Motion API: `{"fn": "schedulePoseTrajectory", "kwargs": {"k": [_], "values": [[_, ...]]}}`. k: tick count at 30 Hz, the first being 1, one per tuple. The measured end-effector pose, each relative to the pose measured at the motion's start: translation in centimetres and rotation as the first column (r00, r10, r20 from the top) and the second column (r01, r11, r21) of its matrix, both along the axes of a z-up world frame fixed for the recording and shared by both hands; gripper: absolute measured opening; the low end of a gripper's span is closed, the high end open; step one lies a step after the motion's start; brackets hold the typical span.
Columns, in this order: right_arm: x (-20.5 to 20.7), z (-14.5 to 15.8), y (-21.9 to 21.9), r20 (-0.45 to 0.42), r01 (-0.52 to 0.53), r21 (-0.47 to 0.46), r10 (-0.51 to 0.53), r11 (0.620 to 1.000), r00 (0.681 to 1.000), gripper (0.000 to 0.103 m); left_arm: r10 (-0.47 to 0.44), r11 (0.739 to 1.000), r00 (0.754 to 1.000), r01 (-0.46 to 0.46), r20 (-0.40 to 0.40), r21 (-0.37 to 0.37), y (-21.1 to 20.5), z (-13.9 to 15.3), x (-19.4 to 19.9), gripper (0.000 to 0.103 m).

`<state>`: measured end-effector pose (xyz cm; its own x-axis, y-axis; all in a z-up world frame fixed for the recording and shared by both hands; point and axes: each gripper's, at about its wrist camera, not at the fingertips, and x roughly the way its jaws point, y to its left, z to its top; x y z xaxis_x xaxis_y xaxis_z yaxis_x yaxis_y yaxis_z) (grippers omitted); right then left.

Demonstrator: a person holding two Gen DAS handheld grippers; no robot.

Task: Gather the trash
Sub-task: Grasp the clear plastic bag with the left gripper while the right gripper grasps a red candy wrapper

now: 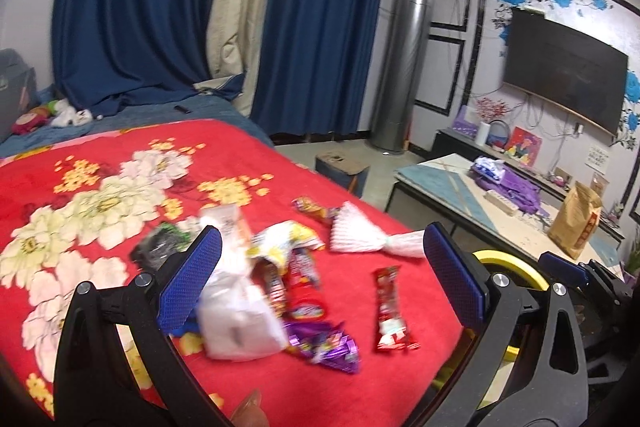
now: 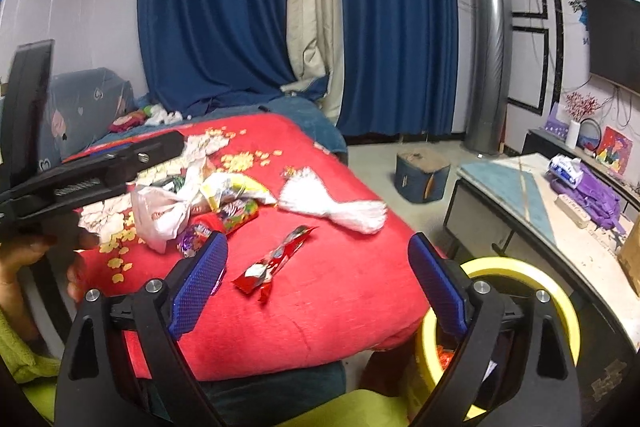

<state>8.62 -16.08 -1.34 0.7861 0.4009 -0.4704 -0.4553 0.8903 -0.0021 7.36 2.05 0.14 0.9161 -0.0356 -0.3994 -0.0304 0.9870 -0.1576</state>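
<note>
Snack wrappers (image 2: 276,259) are left strewn on the red bed blanket (image 2: 340,287); both grippers (image 1: 320,275) (image 2: 316,283) are held spread wide and empty above them, with a yellow bin (image 2: 560,307) kept close for collection.

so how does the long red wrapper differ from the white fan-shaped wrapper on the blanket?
Colour: the red wrapper is glossy red with printed graphics; the white wrapper is plain white and pleated.
Shape: the red wrapper is a narrow flat strip; the white wrapper flares like a fan at one end and narrows toward the other.
Place: the red wrapper lies nearer the right gripper; the white wrapper lies farther back.
Both lie loose on the red floral blanket, ungripped.
</note>
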Motion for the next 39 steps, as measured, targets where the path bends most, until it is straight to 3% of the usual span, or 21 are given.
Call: {"fn": "schedulePoseTrajectory", "kwargs": {"k": [5, 12, 18, 21, 28, 35, 39], "values": [[1.8, -1.5, 1.9, -0.073, -0.008, 0.006, 0.009, 1.0, 0.997, 0.089, 0.058, 0.998, 0.997, -0.058, -0.045, -0.012, 2.4, -0.7, -0.5, 0.092], [2.9, -2.9, 4.3, -0.102, -0.039, -0.023, 0.036, 0.999, 0.994, 0.089, 0.099, 0.994, 0.991, -0.104, -0.093, -0.042, 5.4, -1.5, -0.9, 0.092], [4.5, -4.0, 6.0, -0.155, -0.046, -0.023, 0.042, 0.999, 0.987, 0.087, 0.082, 0.995, 0.989, -0.089, -0.125, -0.053, 6.0, -2.2, -1.5, 0.092], [5.9, -4.7, 6.2, -0.209, -0.02, -0.025, 0.014, 0.999, 0.978, 0.081, 0.065, 0.996, 0.989, -0.072, -0.133, -0.046, 5.4, -2.4, -1.4, 0.092], [7.2, -6.5, 6.3, -0.299, -0.015, -0.002, 0.014, 1.0, 0.954, 0.063, 0.044, 0.999, 0.983, -0.046, -0.18, -0.007, 3.9, -3.6, 0.0, 0.066], [7.4, -8.2, 6.5, -0.345, -0.027, -0.015, 0.021, 1.0, 0.939, 0.045, 0.057, 0.998, 0.972, -0.056, -0.228, 0.011, 3.4, -4.6, 0.3, 0.051], [7.4, -8.2, 6.0, -0.343, -0.016, -0.015, 0.01, 1.0, 0.939, 0.029, 0.056, 0.998, 0.97, -0.054, -0.238, 0.014, 3.4, -4.7, 0.4, 0.042]]}}
